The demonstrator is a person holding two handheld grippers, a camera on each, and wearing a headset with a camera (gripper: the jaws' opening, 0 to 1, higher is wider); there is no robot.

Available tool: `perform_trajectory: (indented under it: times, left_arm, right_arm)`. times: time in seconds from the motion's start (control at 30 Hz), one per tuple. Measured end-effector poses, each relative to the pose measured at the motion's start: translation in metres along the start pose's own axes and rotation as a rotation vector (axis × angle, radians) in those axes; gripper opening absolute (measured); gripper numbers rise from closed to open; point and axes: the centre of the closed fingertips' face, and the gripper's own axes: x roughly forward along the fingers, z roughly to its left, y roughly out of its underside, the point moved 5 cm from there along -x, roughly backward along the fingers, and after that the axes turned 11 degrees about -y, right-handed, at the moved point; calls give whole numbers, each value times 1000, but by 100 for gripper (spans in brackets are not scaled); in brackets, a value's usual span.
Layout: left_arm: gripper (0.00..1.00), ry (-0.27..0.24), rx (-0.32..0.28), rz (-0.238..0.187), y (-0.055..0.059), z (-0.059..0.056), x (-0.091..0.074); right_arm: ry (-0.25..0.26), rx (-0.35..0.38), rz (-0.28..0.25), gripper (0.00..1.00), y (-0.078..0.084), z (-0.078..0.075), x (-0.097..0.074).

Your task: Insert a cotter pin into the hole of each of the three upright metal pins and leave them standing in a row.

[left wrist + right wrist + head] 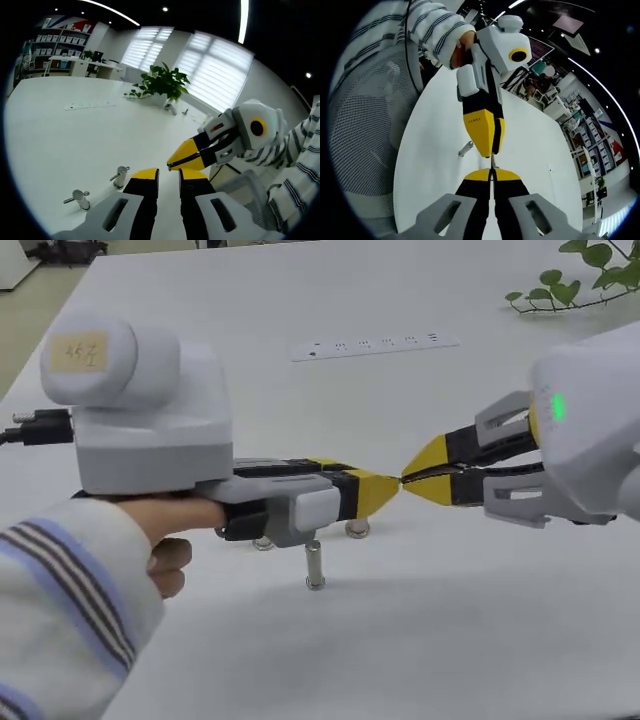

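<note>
The right hand-held gripper [492, 173] clamps a cotter pin [492, 160], tip against the left hand-held gripper [169, 173] (jaws apart), likely passing it over for the metal pin [315, 564] beneath.

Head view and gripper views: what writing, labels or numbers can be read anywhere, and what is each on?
"XENSE", as best it reads: small print on the yellow tip of the left gripper.
Yellow sticker on top of that gripper: handwritten marks, too blurred to read.
Power strip: marks too small to read.
</note>
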Motion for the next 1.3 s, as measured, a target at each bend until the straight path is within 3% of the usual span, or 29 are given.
perform_trajectory:
  times: [0.17,0.4,1.3]
  left_arm:
    - [4,7,5,10,2,0,0]
    - [2,-1,-3,9,5,3,-4]
    - [0,6,-85,15,12,6,-10]
  right_arm:
    - [6,-23,-10,0,-6,0,2]
    - [-3,-41,-19,0,-13,1,4]
    - [-15,-45,-19,0,-20,5,10]
